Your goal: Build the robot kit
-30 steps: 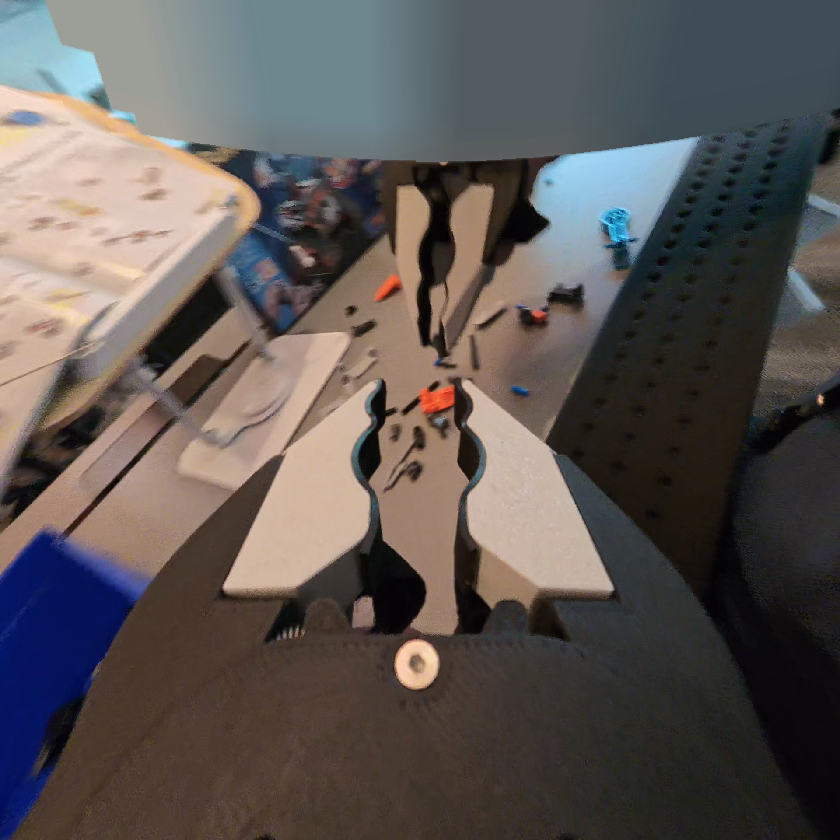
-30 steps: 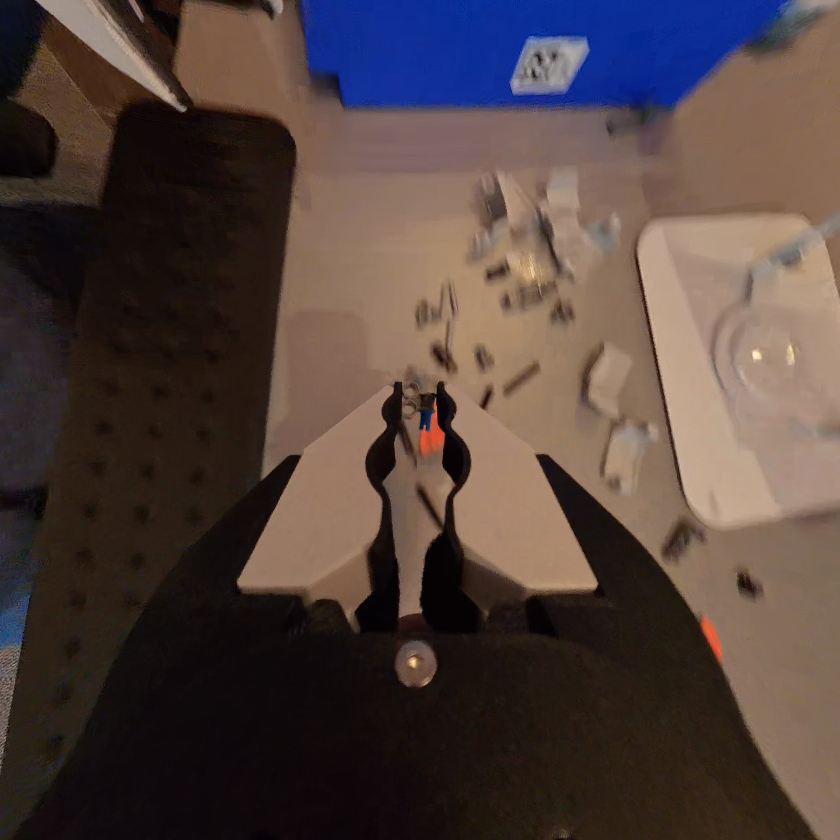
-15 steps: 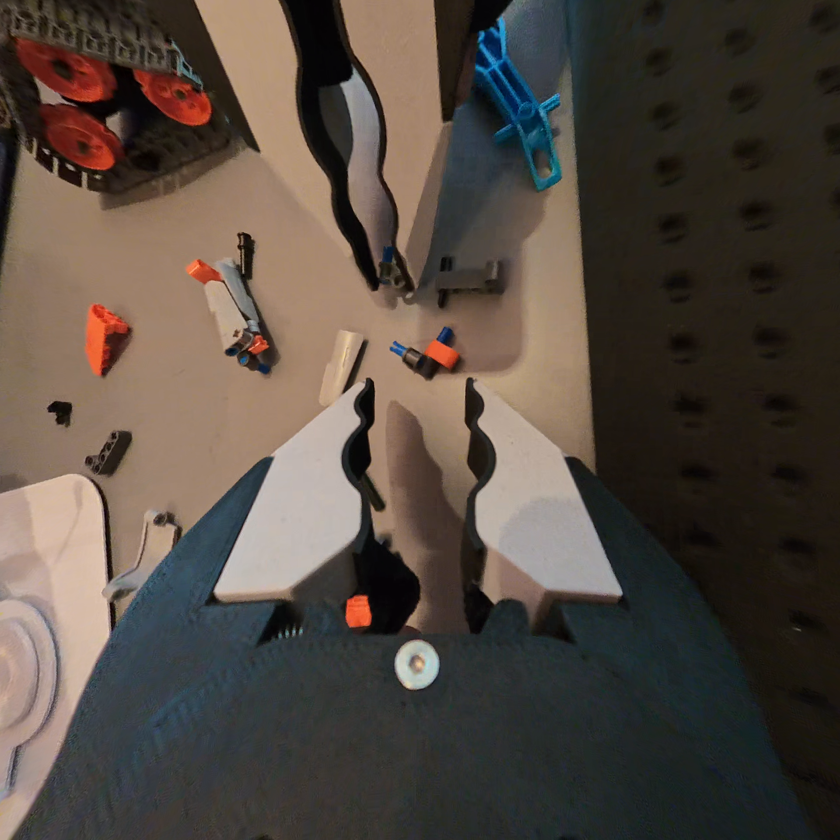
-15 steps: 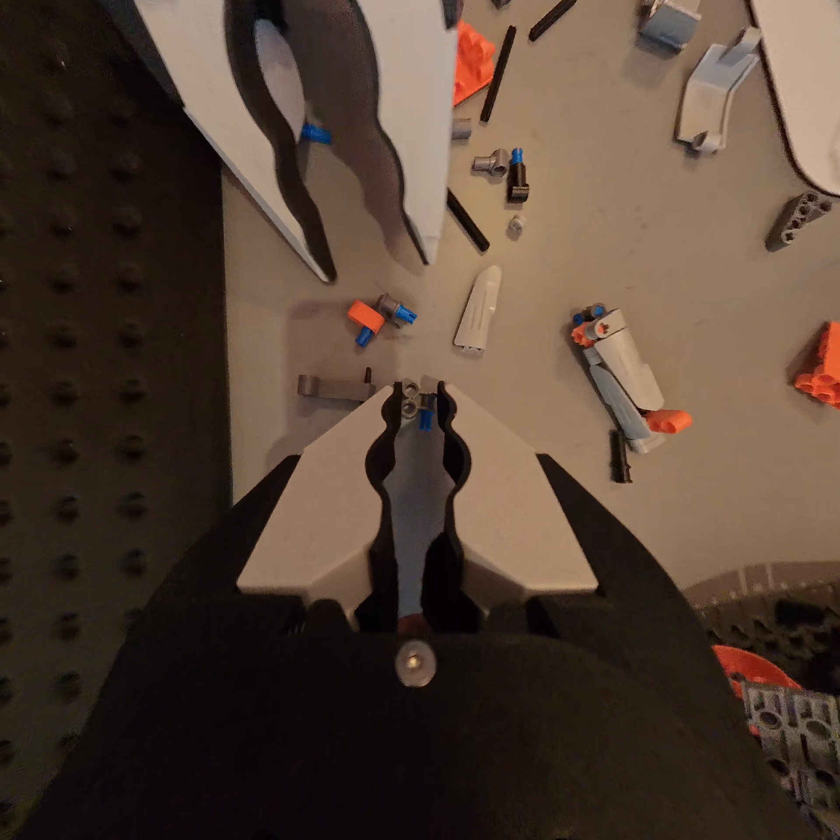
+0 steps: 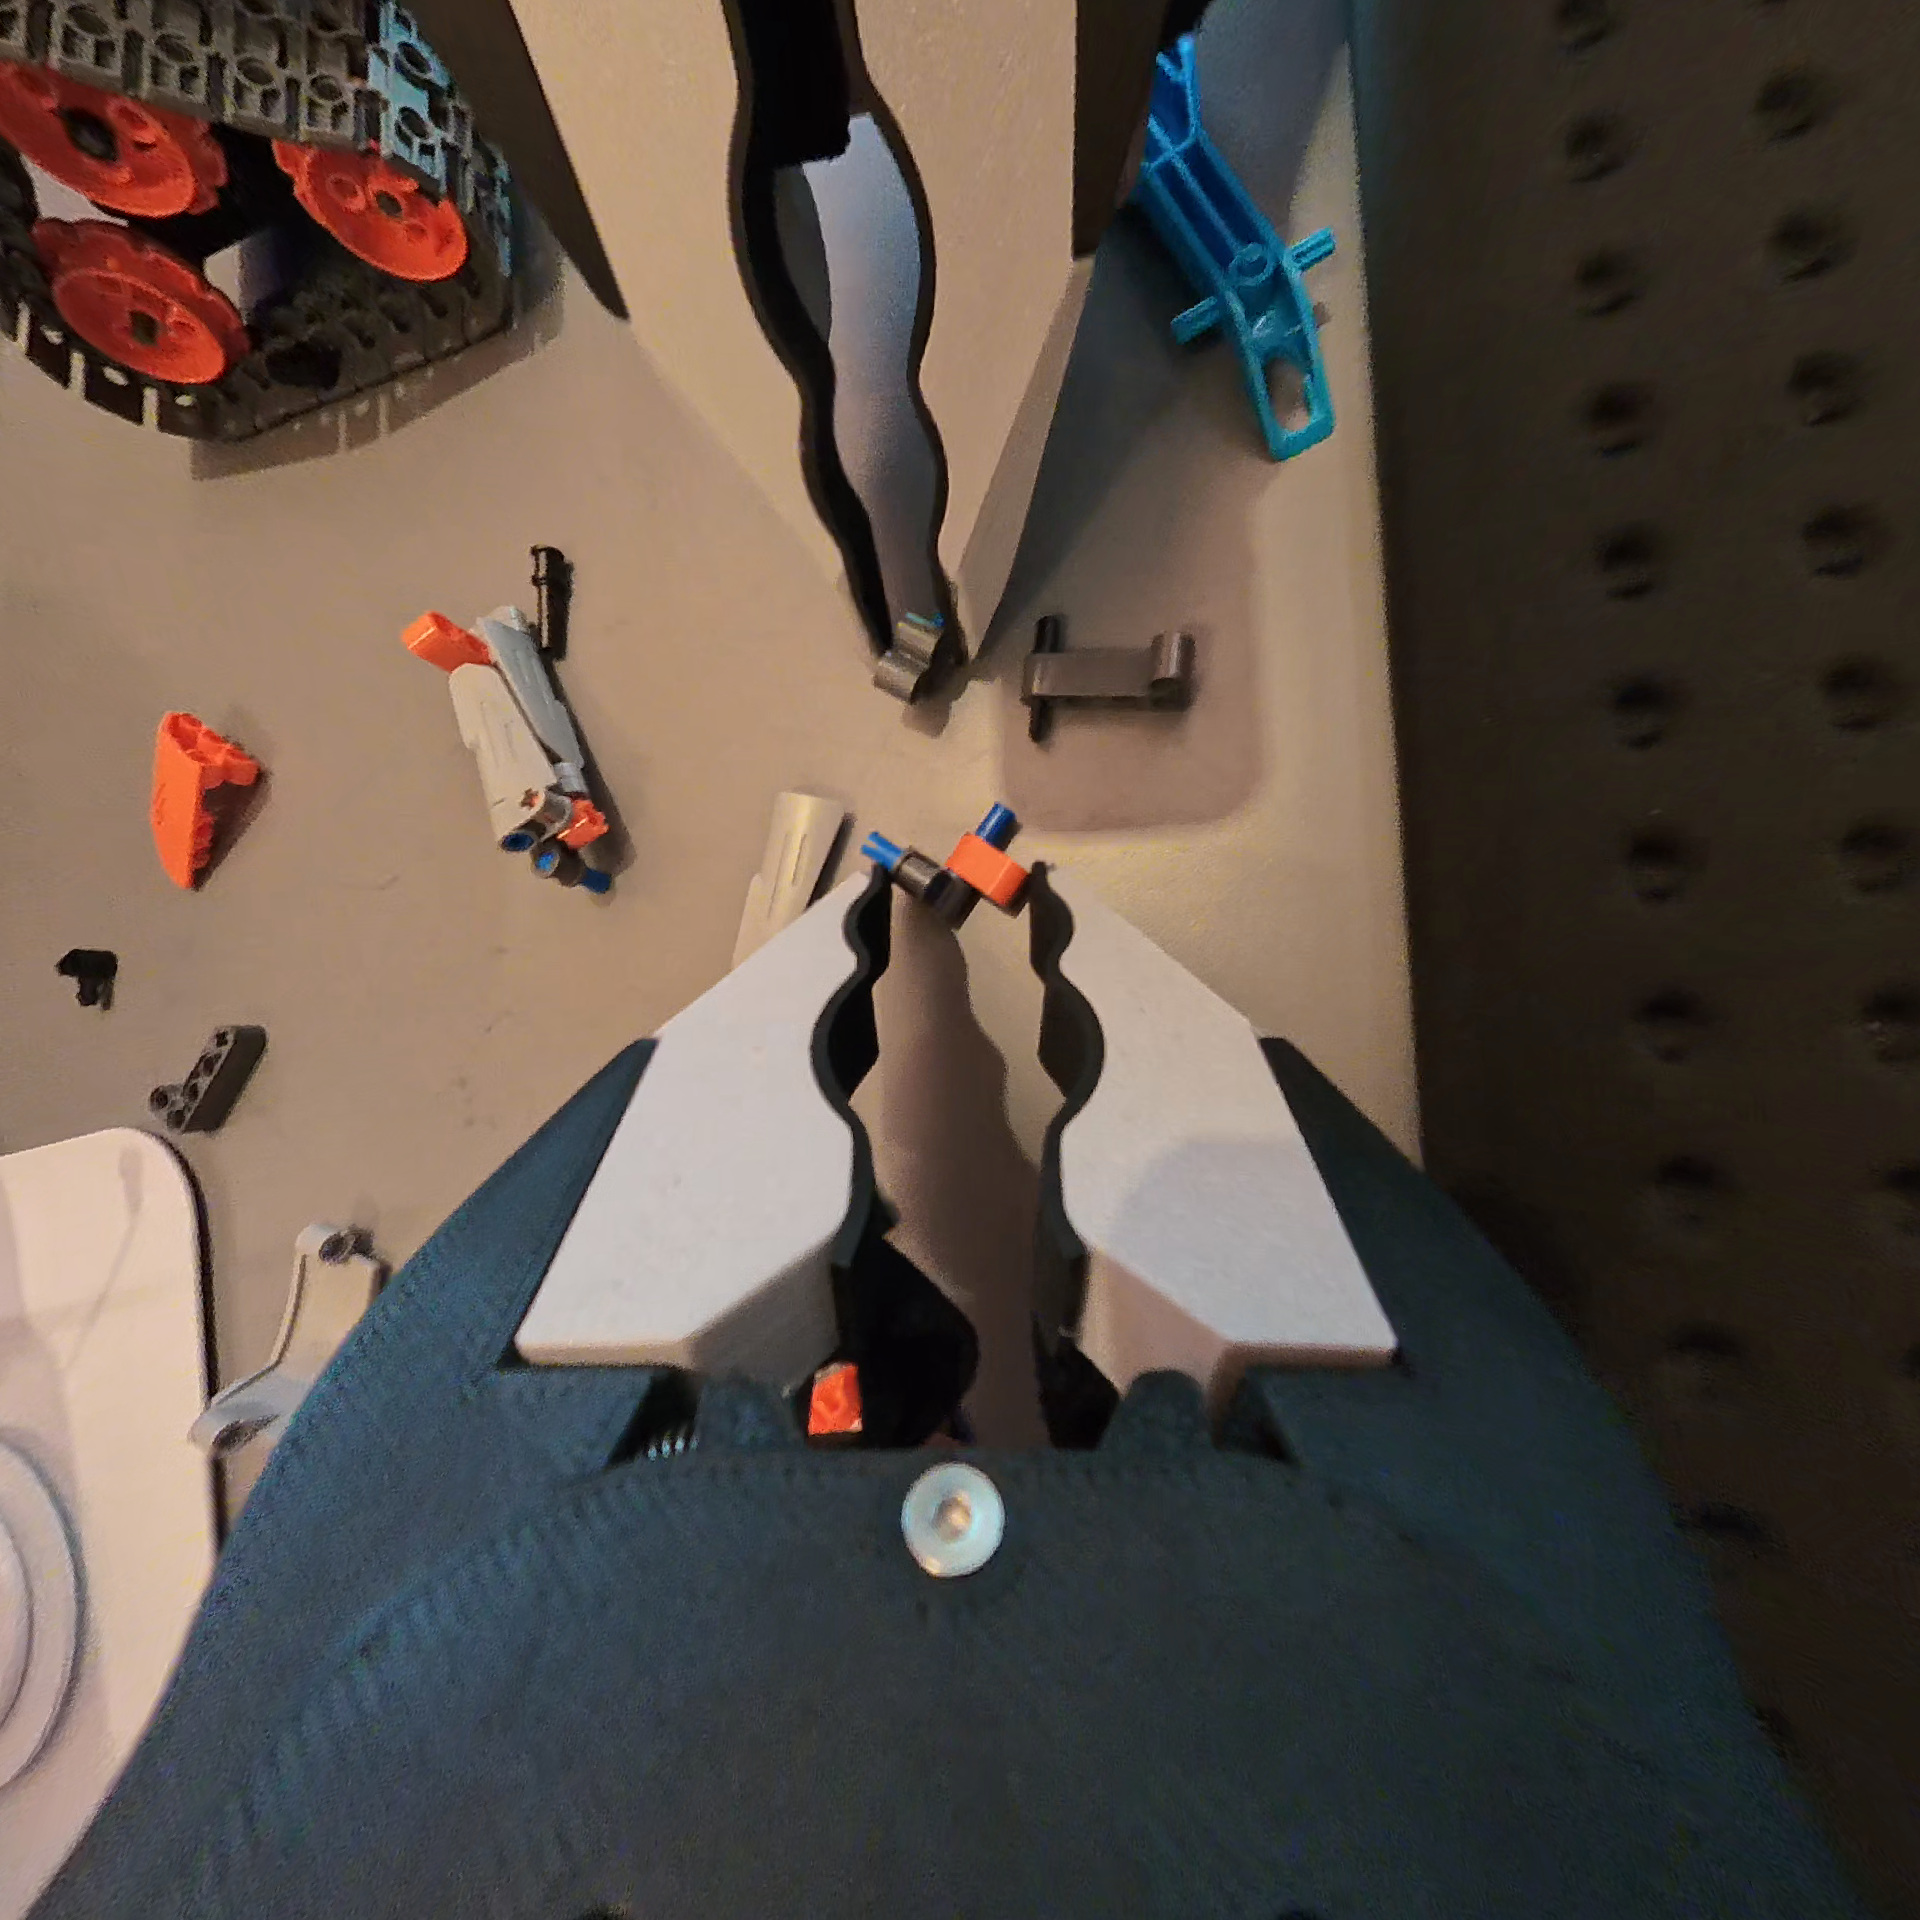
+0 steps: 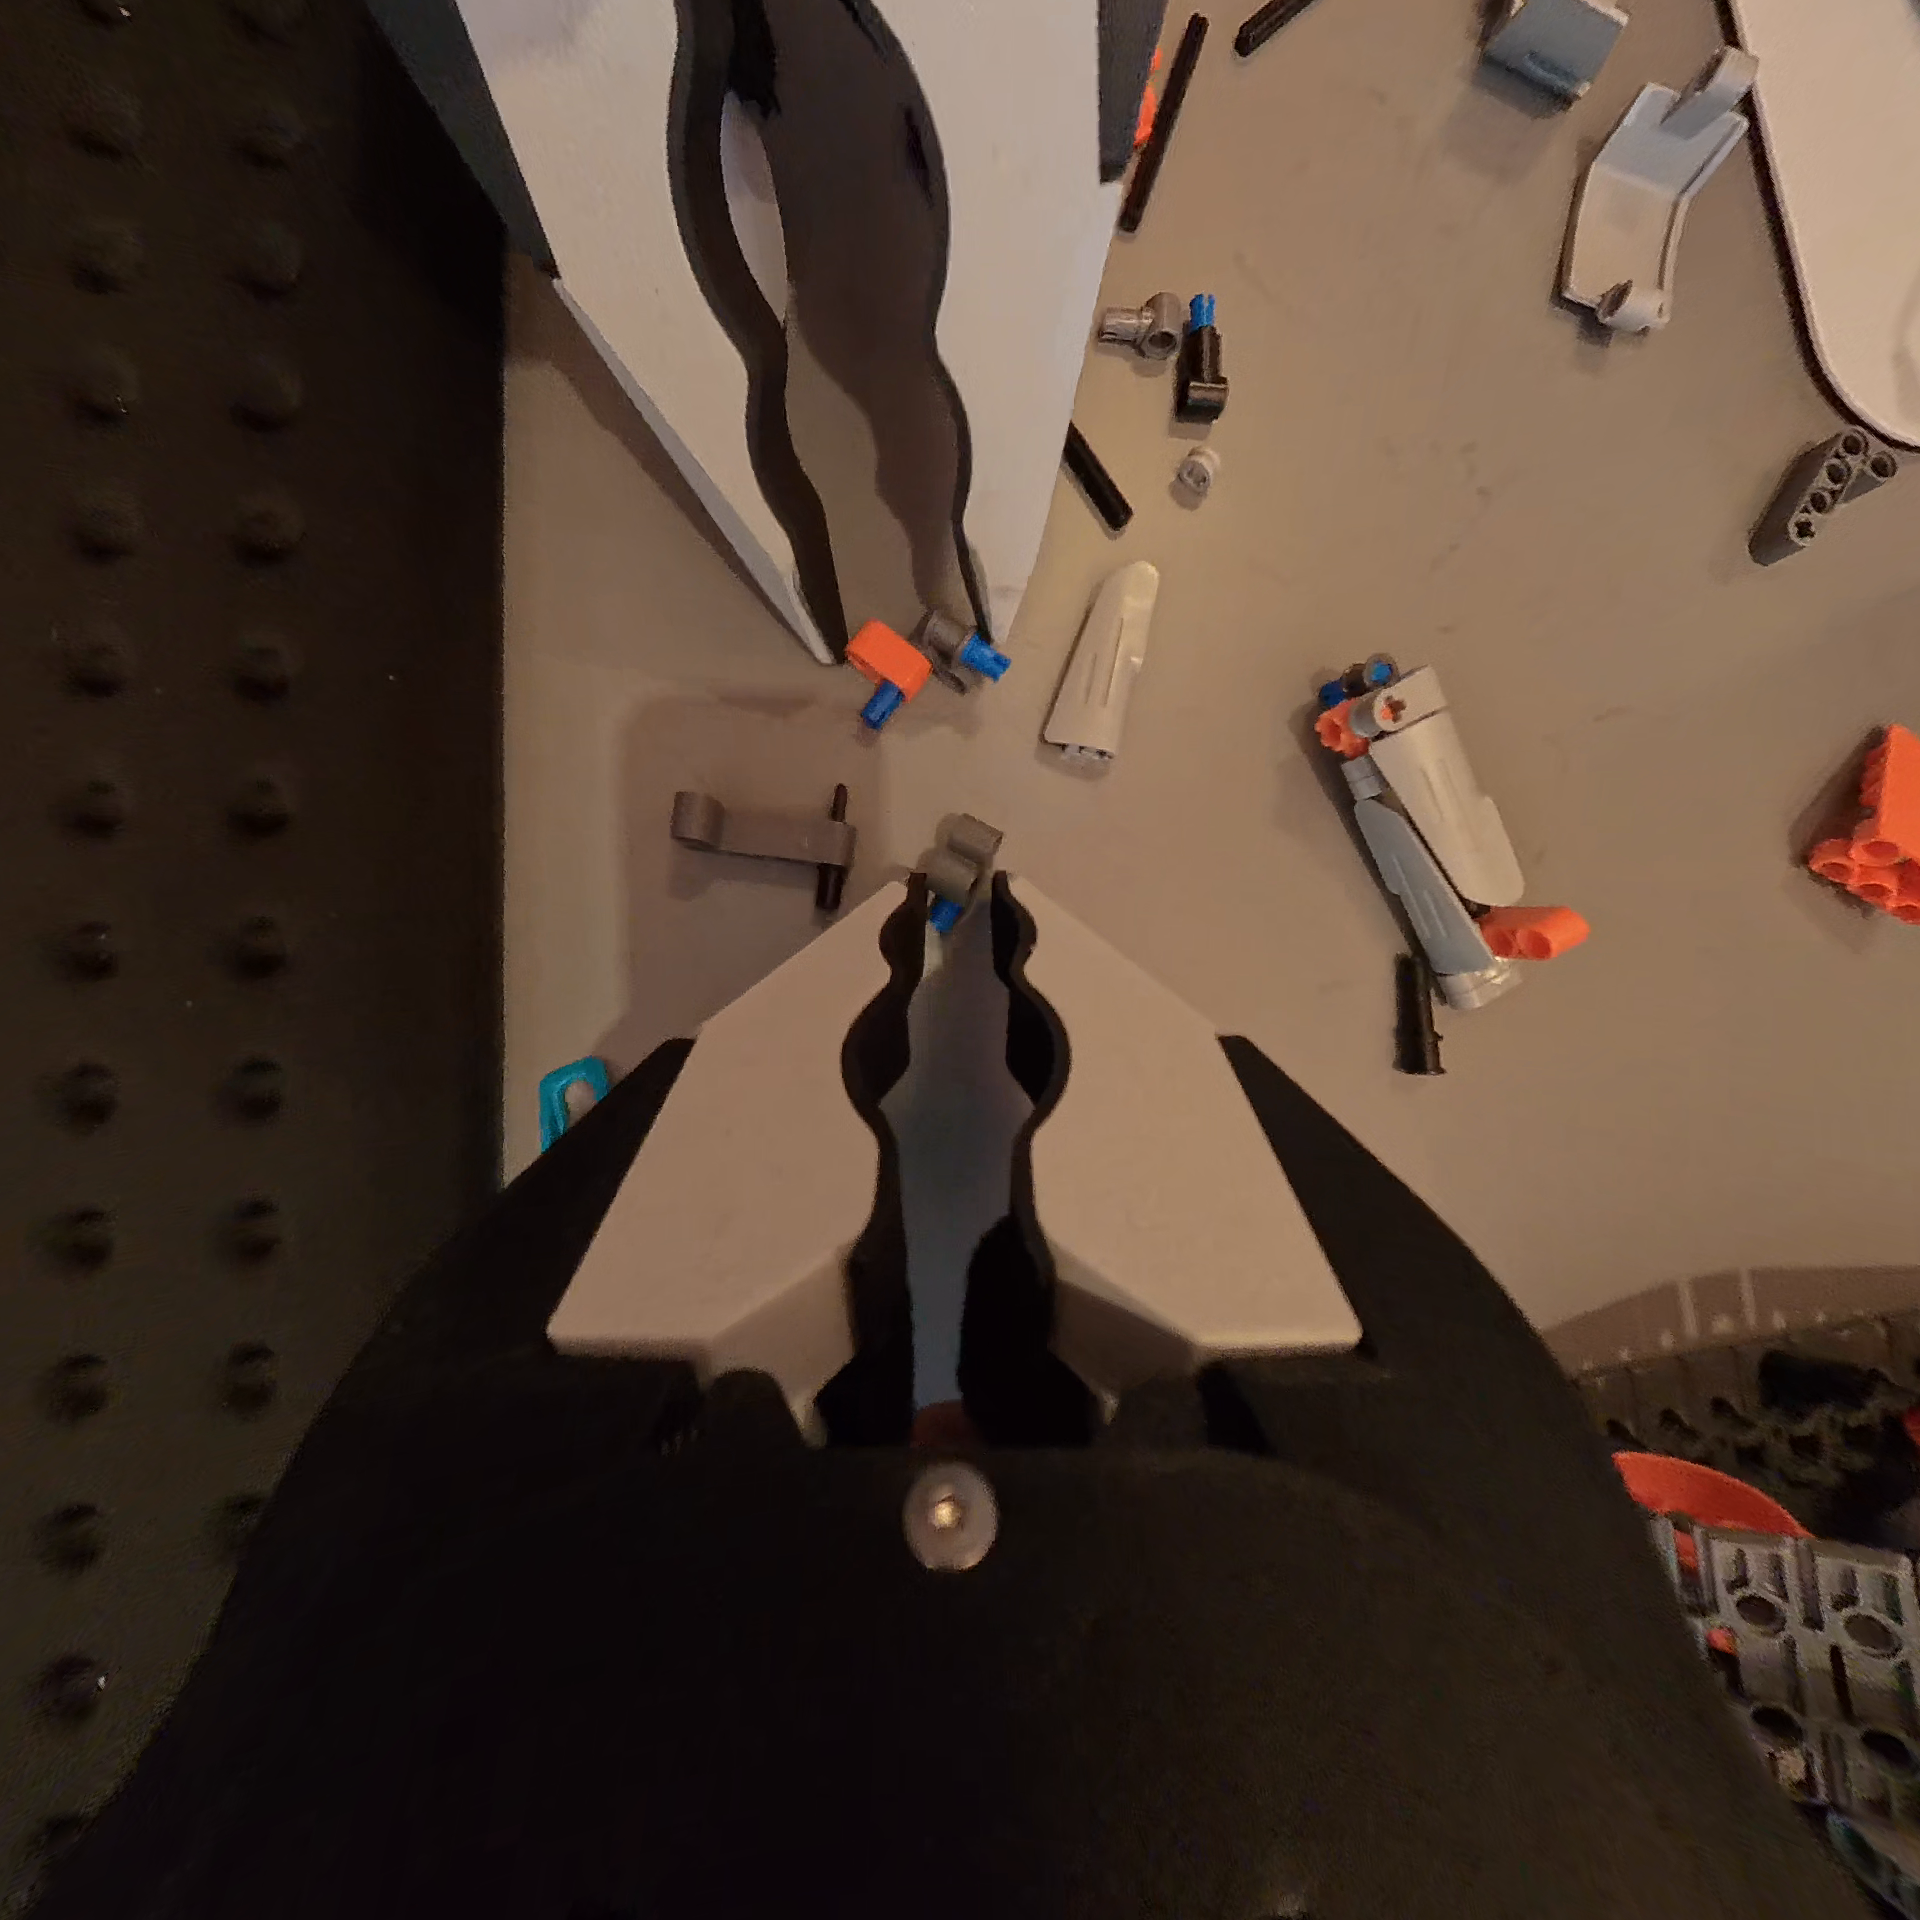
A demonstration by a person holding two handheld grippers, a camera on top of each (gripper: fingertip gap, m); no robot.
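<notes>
My left gripper [image 5: 954, 883] is low over the grey table, its jaws partly closed. A small orange, grey and blue connector [image 5: 951, 871] lies on the table between its fingertips. The right wrist view shows the same gripper [image 6: 906, 646] with that connector [image 6: 891, 665] at its tips. My right gripper [image 6: 954, 881] is shut on a small grey connector with a blue pin [image 6: 961, 857]. It faces the left gripper, tips a short way apart. The left wrist view shows it [image 5: 920, 649] holding that grey connector [image 5: 906, 670].
A dark grey lever piece [image 6: 764, 836] lies beside the tips, a light grey pointed panel [image 6: 1103, 660] and a grey-and-orange assembly [image 6: 1429, 821] farther right. A tracked model with orange wheels [image 5: 208, 208], a cyan part [image 5: 1242, 275], a white tray [image 5: 83, 1351] and a black studded mat [image 5: 1662, 831] surround them. The grippers' ends are close to 5 centimetres from one another.
Both grippers have dropped close to the table. The left gripper moved forward so the orange connector lies between its tips, and its jaws narrowed. The right gripper kept hold of the grey connector.
</notes>
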